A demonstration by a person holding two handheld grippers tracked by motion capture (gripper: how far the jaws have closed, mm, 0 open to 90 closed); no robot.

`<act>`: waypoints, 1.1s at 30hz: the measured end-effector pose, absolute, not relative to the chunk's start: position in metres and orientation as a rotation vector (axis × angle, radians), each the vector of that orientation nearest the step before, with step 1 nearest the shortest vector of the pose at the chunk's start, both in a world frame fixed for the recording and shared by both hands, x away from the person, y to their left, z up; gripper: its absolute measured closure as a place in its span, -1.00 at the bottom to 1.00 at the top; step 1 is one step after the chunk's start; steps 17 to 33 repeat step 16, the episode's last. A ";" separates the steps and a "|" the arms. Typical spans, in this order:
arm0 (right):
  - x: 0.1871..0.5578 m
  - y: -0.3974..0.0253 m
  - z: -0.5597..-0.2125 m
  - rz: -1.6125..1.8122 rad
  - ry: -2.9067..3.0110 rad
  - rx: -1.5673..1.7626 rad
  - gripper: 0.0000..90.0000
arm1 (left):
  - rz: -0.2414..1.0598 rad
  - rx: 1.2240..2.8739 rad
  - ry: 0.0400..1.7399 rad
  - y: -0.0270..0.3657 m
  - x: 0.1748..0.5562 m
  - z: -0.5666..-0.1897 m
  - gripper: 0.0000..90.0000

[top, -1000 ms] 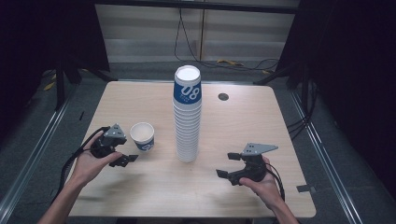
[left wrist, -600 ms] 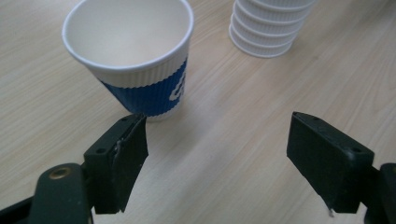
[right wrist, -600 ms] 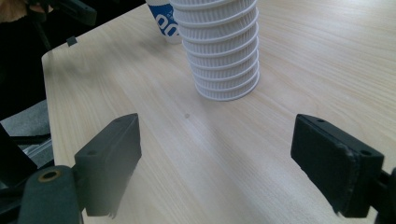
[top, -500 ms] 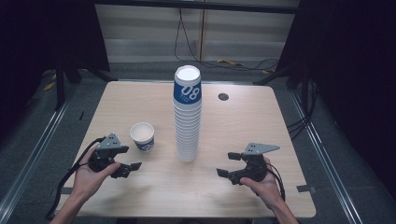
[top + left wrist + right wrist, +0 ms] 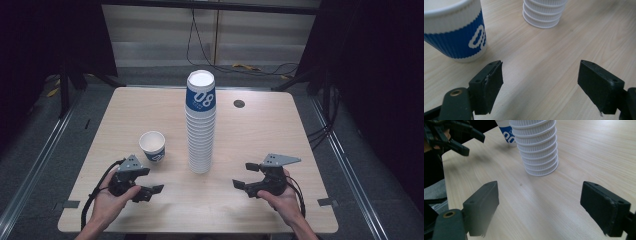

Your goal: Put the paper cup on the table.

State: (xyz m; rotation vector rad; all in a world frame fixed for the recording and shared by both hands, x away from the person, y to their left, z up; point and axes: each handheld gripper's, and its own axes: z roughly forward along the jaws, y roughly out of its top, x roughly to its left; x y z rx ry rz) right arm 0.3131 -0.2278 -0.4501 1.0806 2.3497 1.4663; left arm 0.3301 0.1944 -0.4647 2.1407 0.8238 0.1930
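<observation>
**Two grippers wait either side of a tall cup stack**

A tall stack of paper cups (image 5: 201, 125) stands mid-table (image 5: 280, 135), the top cup banded blue. A single paper cup (image 5: 152, 145) sits upright to its left, apart from it. The left gripper (image 5: 145, 181) hovers near that cup, jaws spread; the right gripper (image 5: 246, 175) rests at near right, jaws apart too. A dark round grommet (image 5: 239, 103) sits far right.
</observation>
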 end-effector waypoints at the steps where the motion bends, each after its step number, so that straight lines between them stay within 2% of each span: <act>1: 0.313 -0.228 -0.450 1.470 2.345 1.082 -0.64 | 0.212 2.150 0.821 0.192 0.328 -0.468 -0.55; 3: 0.312 -0.227 -0.451 1.470 2.335 1.084 -0.64 | 0.252 2.136 0.802 0.190 0.325 -0.471 -0.55; 15: 0.310 -0.212 -0.465 1.312 2.346 1.098 -0.57 | 0.209 2.054 0.795 0.183 0.319 -0.492 -0.57; 33: 0.311 -0.210 -0.466 1.296 2.349 1.095 -0.57 | 0.213 2.047 0.794 0.183 0.319 -0.492 -0.57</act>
